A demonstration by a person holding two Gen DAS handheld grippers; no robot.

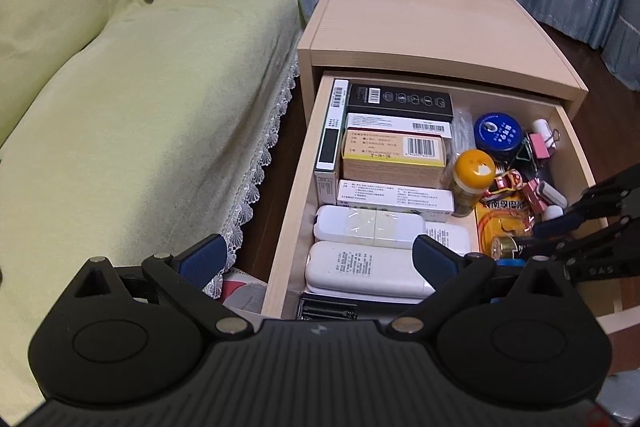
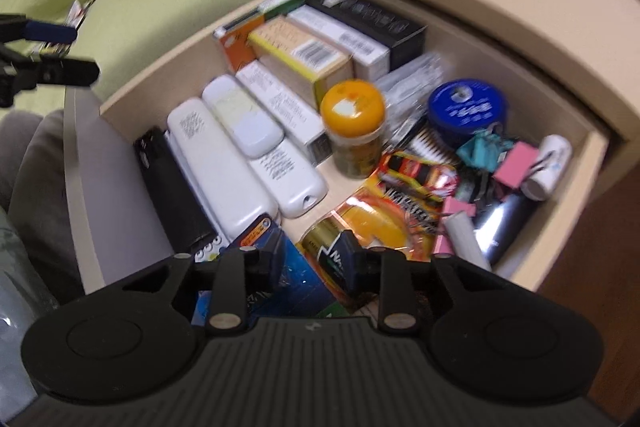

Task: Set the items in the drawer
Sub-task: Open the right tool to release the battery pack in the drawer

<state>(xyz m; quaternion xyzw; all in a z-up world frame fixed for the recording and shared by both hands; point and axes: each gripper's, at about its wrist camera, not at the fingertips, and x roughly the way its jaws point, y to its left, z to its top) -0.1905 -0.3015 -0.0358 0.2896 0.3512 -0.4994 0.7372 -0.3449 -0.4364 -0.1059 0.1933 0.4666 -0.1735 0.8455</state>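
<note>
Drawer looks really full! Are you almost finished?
Mostly, it seems. The drawer is open and packed with boxes and remotes. The left gripper is open and empty; the right gripper hovers, jaws apart, over a blue packet at the front. Probably only closing remains.

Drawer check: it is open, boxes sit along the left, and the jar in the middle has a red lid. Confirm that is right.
Not quite. The drawer is open and the boxes sit along its left, but the jar in the middle has an orange-yellow lid, not red. The left wrist view shows it plainly.
</note>
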